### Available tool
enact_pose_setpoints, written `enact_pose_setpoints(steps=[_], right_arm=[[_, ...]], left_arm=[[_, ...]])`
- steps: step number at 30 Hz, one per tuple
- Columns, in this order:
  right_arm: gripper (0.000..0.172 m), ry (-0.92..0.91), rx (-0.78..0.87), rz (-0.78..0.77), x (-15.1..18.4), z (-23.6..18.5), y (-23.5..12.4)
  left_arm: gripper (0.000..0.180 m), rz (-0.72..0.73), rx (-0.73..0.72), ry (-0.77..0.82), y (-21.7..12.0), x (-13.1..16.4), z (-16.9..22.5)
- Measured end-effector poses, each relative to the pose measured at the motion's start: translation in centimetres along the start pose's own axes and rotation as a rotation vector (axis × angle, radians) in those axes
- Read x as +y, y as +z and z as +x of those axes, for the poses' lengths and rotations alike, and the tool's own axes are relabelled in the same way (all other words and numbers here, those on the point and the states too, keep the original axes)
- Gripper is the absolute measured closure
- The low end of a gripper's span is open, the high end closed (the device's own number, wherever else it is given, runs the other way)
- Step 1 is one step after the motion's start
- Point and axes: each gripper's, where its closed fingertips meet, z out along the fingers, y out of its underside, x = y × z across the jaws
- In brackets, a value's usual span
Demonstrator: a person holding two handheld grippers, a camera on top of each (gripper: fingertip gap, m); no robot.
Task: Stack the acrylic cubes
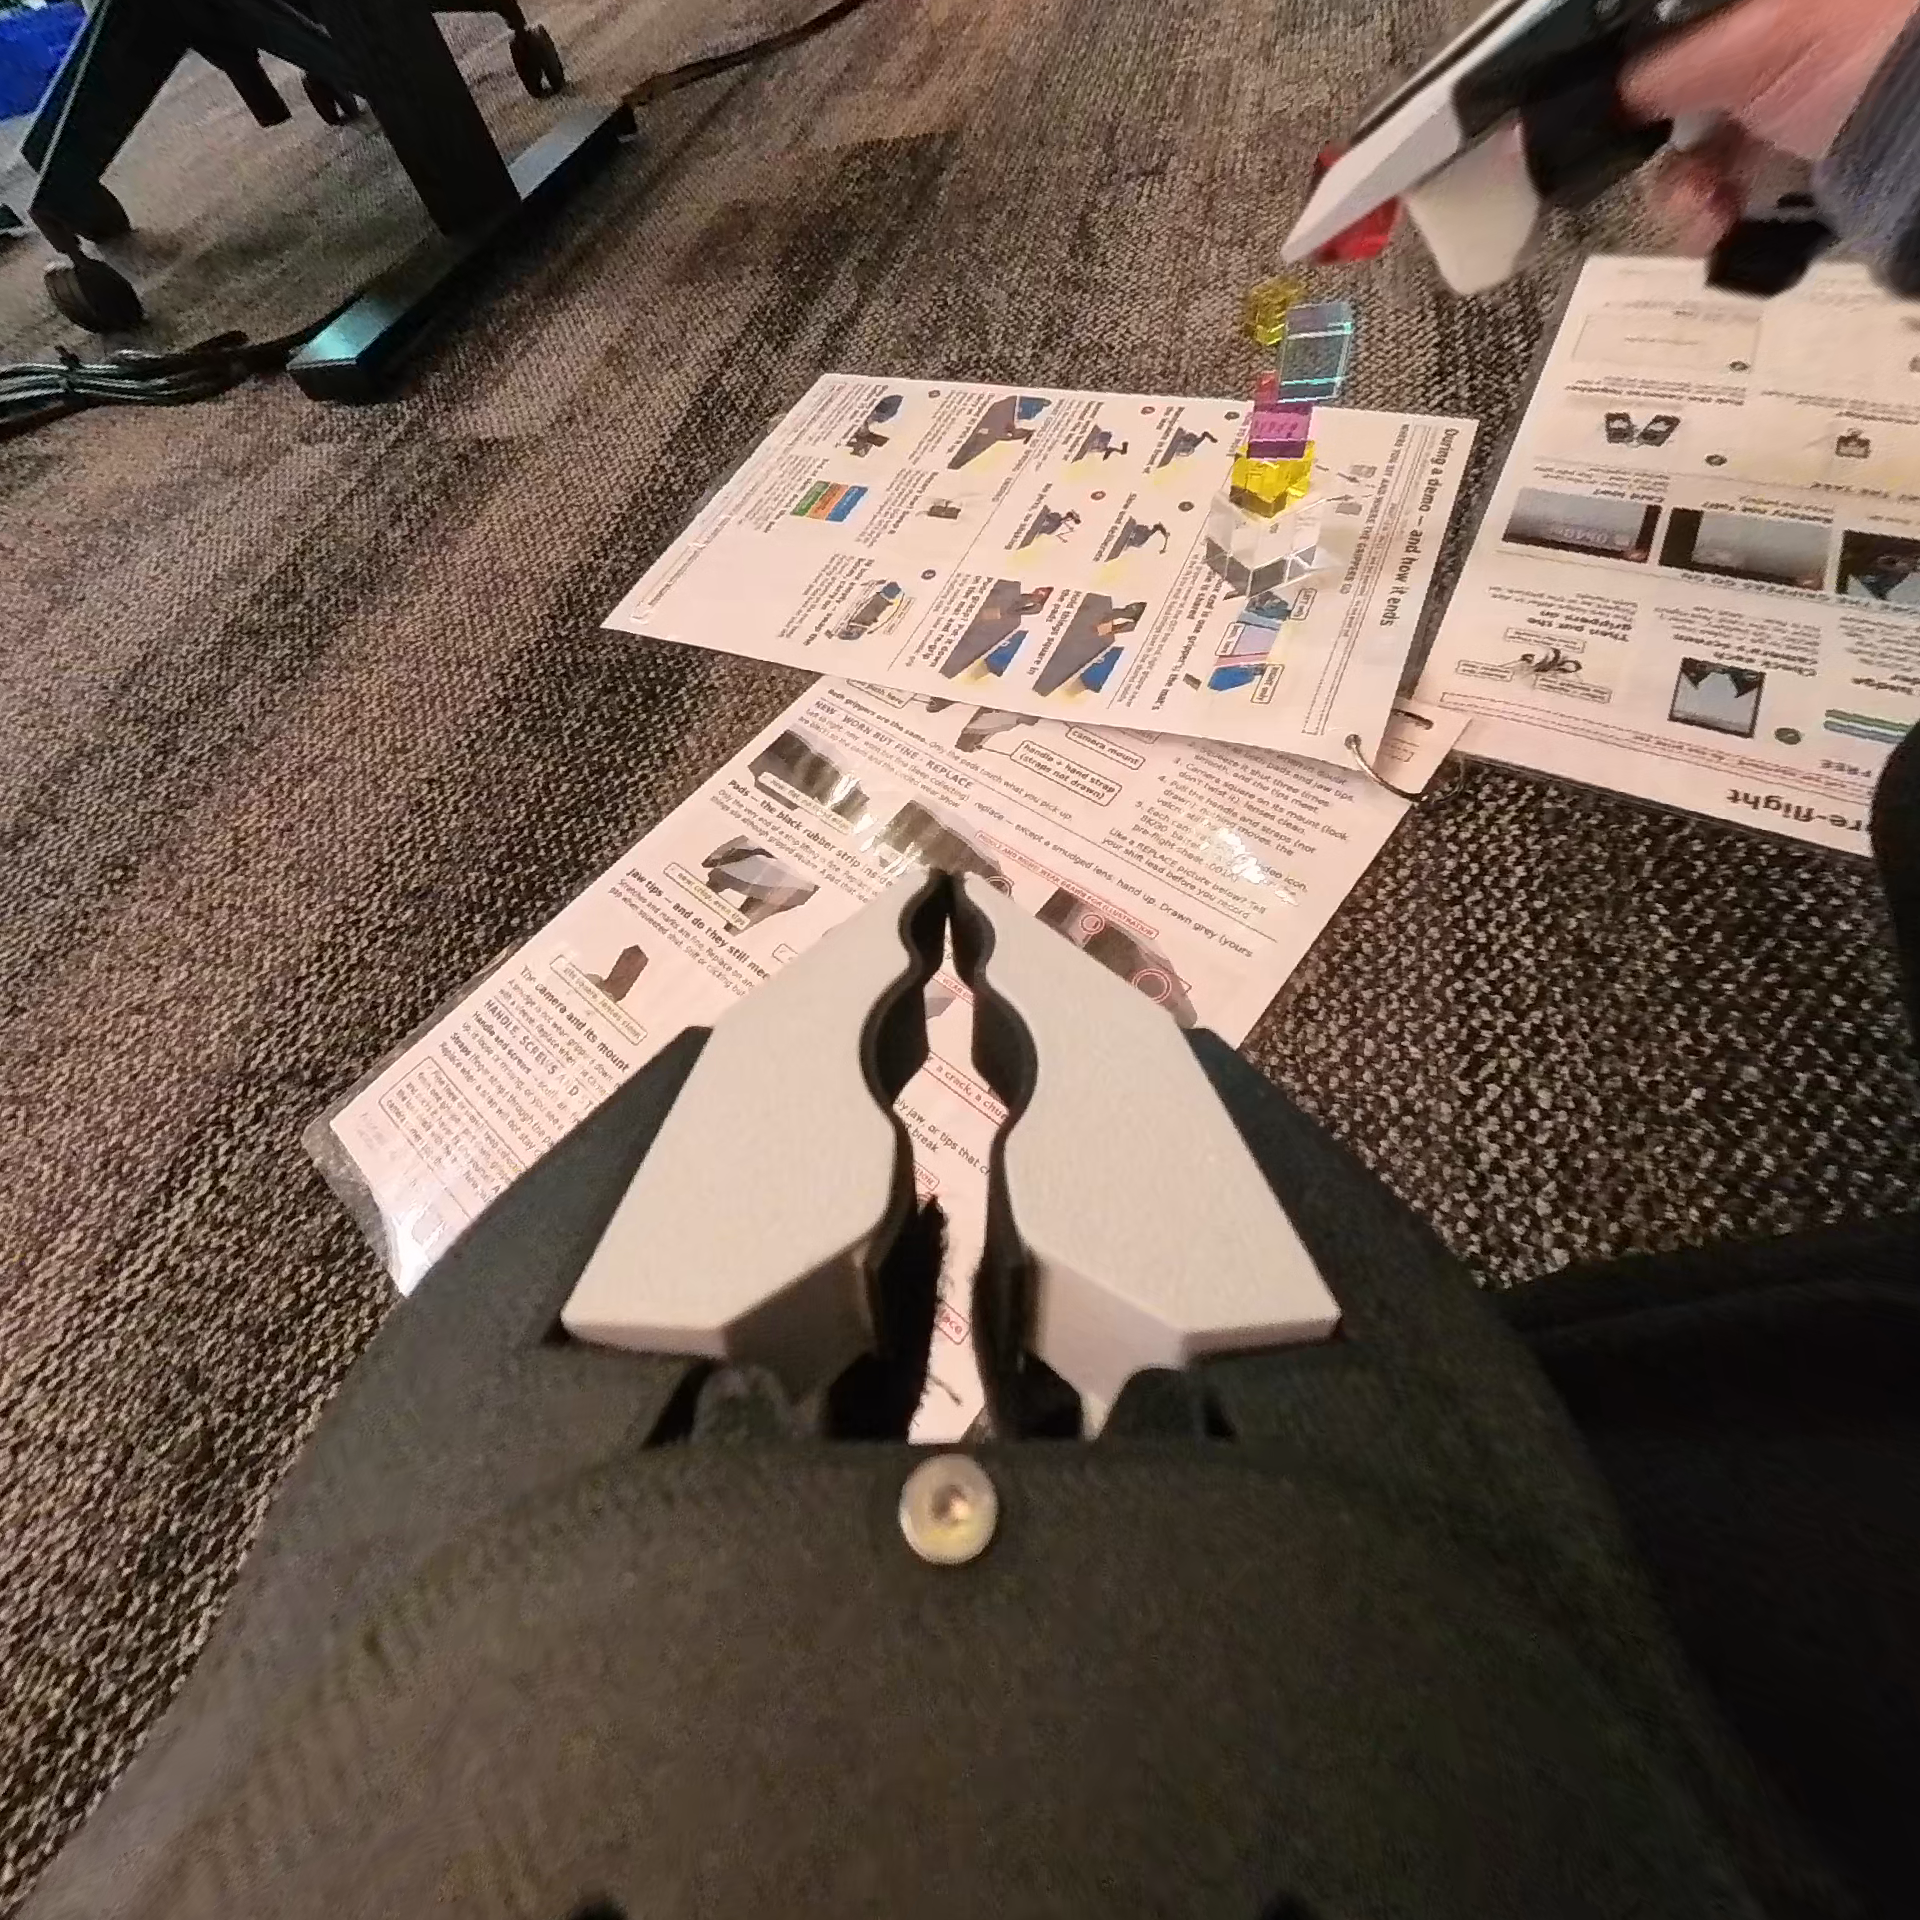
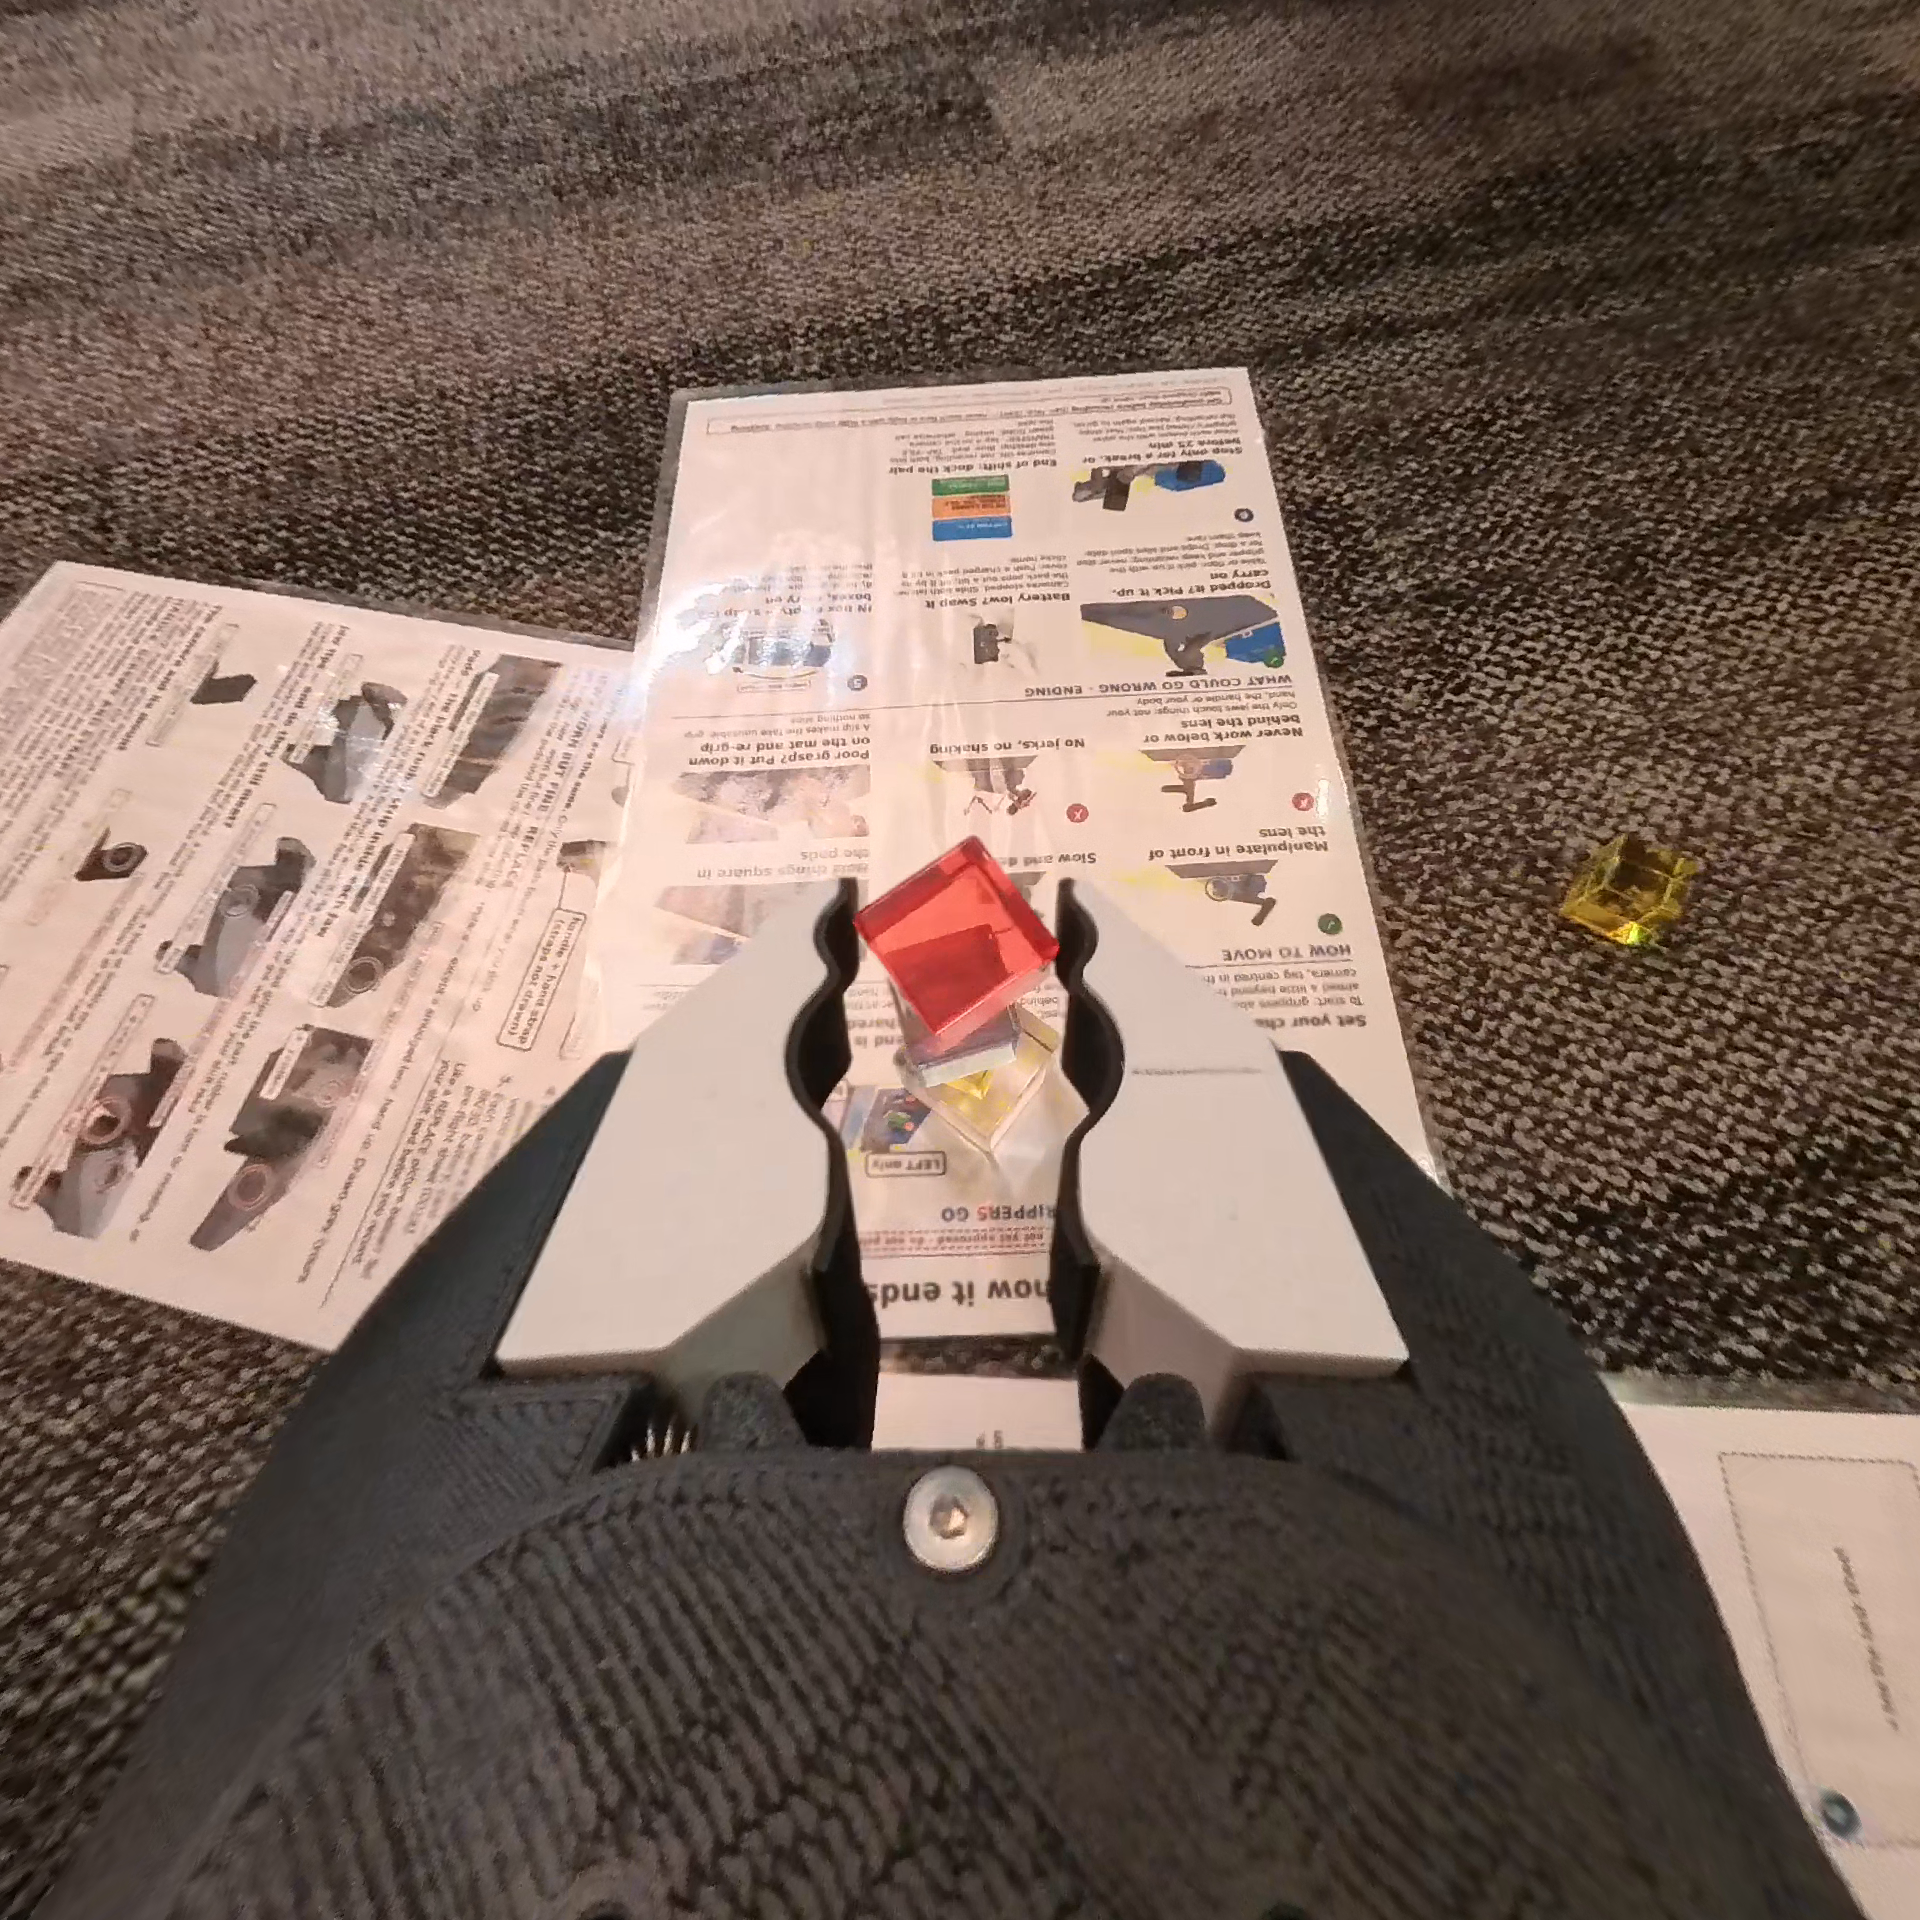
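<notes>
Two grippers, one loaded. Right gripper (image 2: 956,896) is clamped on a red see-through cube (image 2: 951,935). The cube sits skewed in the jaws like a diamond, with its side corners against the black pads (image 2: 831,935) rather than its flat faces.

Key relation: the red cube is in the air above a small stack of blocks (image 1: 1273,488), not touching it. The stack is a clear block at the base, a yellow one on it and a pink one above. Right wrist view shows the stack just under and behind the cube, between the fingers. Left wrist view puts the gripper tip up and to the right of the stack. A shimmery blue block (image 1: 1317,348) shows just above the pink one; can't tell if it tops the stack or lies behind it.

The stack stands on a laminated sheet (image 2: 1039,644) on the carpet (image 2: 1558,520). One loose yellow cube (image 2: 1631,894) lies on the carpet to the right.

Left gripper (image 1: 948,883) has its tips closed together and is empty, over the nearer sheet (image 1: 623,1039), well back from the stack. The right one is much closer.
</notes>
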Motion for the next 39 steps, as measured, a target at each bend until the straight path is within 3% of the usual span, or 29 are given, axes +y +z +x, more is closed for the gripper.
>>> enact_pose_setpoints(steps=[19, 24, 28, 33, 35, 39], right_arm=[[0.136, 0.004, 0.007, -0.020, 1.4, 0.1, 1.5], [0.118, -0.002, -0.027, 0.032, 0.3, -0.4, 0.8], [0.103, -0.007, -0.072, 0.177, -2.0, -0.5, -1.5], [0.103, -0.009, 0.260, 0.379, -4.2, 6.1, -5.5], [0.109, 0.112, 0.407, 0.346, -2.8, 10.4, -5.2], [0.112, 0.317, 0.453, 0.159, 2.3, 15.5, -0.5]], left_arm=[[0.180, 0.003, 0.005, -0.001, -0.1, -0.1, 0.0], [0.180, 0.004, 0.007, -0.003, -0.1, -0.1, 0.0], [0.180, 0.011, 0.007, -0.011, -0.3, -0.2, 0.0], [0.180, 0.032, 0.007, -0.036, -0.6, -0.5, -0.2], [0.180, 0.031, 0.012, -0.046, -0.5, -0.4, -0.3], [0.180, 0.023, 0.028, -0.033, -0.2, -0.2, 0.1]])
